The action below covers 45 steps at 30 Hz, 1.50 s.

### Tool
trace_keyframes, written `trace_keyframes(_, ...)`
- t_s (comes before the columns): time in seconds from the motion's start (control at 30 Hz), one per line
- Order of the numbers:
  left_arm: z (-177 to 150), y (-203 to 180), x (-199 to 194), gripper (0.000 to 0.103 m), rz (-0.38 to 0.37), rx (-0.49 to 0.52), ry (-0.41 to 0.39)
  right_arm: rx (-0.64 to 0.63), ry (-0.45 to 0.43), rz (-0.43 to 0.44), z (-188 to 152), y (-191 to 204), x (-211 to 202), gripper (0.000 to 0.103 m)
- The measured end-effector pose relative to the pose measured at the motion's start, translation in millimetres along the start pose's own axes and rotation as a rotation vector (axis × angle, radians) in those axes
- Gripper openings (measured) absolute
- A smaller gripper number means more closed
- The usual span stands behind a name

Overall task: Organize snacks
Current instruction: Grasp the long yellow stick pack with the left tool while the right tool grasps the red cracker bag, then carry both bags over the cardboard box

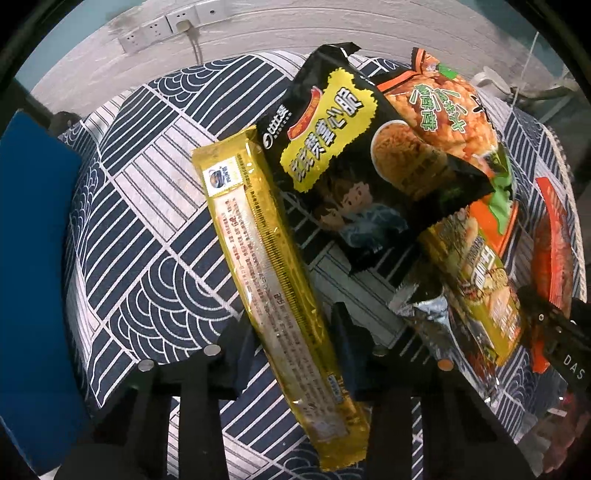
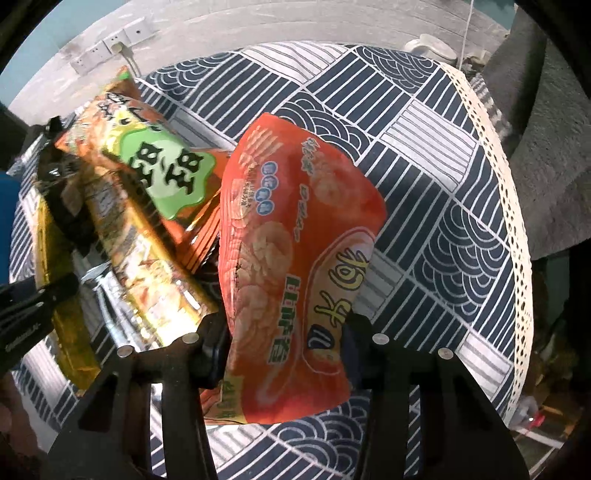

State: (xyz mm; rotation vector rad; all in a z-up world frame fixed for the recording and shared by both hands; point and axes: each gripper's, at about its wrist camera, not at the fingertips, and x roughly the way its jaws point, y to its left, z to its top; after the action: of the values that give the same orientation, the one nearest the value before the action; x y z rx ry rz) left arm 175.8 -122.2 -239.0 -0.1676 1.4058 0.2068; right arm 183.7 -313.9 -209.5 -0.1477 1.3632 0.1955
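Note:
In the left wrist view my left gripper (image 1: 291,328) is shut on a long gold snack pack (image 1: 258,258), held above the table. Beside it lie a black-and-yellow noodle snack bag (image 1: 343,166), an orange-and-green rice cracker bag (image 1: 454,122) and a gold printed pack (image 1: 480,291). In the right wrist view my right gripper (image 2: 284,332) is shut on an orange-red chip bag (image 2: 291,236), lifted off the cloth. The rice cracker bag (image 2: 147,155) and the gold printed pack (image 2: 144,258) lie to its left. The right gripper also shows at the right edge of the left wrist view (image 1: 554,332).
A navy-and-white patterned tablecloth (image 2: 424,147) with a lace edge (image 2: 513,221) covers the round table. A blue object (image 1: 33,221) sits at the far left. A wall with sockets (image 1: 155,31) is behind. A grey chair-like shape (image 2: 546,147) stands at the right.

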Motion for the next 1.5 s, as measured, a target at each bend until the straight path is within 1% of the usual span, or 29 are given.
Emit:
trace_keyframes(0.1,-7,16,-6,0.035,-0.003,0.005,-0.006,-0.010,-0.012,0.008,-10,3,-11,0.047)
trace_keyframes(0.2,-18,29,-7,0.033,0.007,0.017,-0.018,-0.021,-0.024,0.017,-22,8,-23,0.047)
trace_keyframes(0.33,-32,45,-13,0.031,0.003,0.024,-0.034,-0.048,-0.040,0.016,-41,15,-41,0.047)
trace_keyframes(0.5,-51,62,-34,0.029,0.015,0.067,-0.081,-0.099,-0.058,0.007,-61,31,-61,0.047)
trace_keyframes(0.6,-63,68,-45,0.029,0.008,0.090,-0.099,-0.117,-0.059,0.008,-65,44,-67,0.047)
trace_keyframes(0.63,-68,71,-48,0.029,0.003,0.095,-0.103,-0.124,-0.059,0.008,-60,47,-70,0.047)
trace_keyframes(0.77,-79,73,-61,0.029,-0.001,0.116,-0.124,-0.153,-0.063,-0.001,-62,63,-75,0.047)
trace_keyframes(0.8,-83,76,-65,0.029,-0.004,0.121,-0.129,-0.161,-0.063,-0.003,-50,60,-71,0.047)
trace_keyframes(0.83,-83,77,-68,0.029,-0.008,0.124,-0.133,-0.172,-0.067,-0.008,-50,63,-73,0.047)
trace_keyframes(0.87,-80,76,-69,0.029,-0.010,0.126,-0.135,-0.177,-0.068,-0.010,-39,60,-64,0.047)
trace_keyframes(0.97,-79,77,-73,0.029,-0.011,0.128,-0.147,-0.187,-0.077,-0.005,-34,68,-64,0.047)
trace_keyframes(1.17,-74,78,-88,0.029,-0.009,0.112,-0.185,-0.222,-0.117,-0.015,-29,87,-79,0.047)
trace_keyframes(1.5,-72,99,-121,0.029,-0.001,0.087,-0.265,-0.269,-0.182,-0.004,-18,120,-104,0.047)
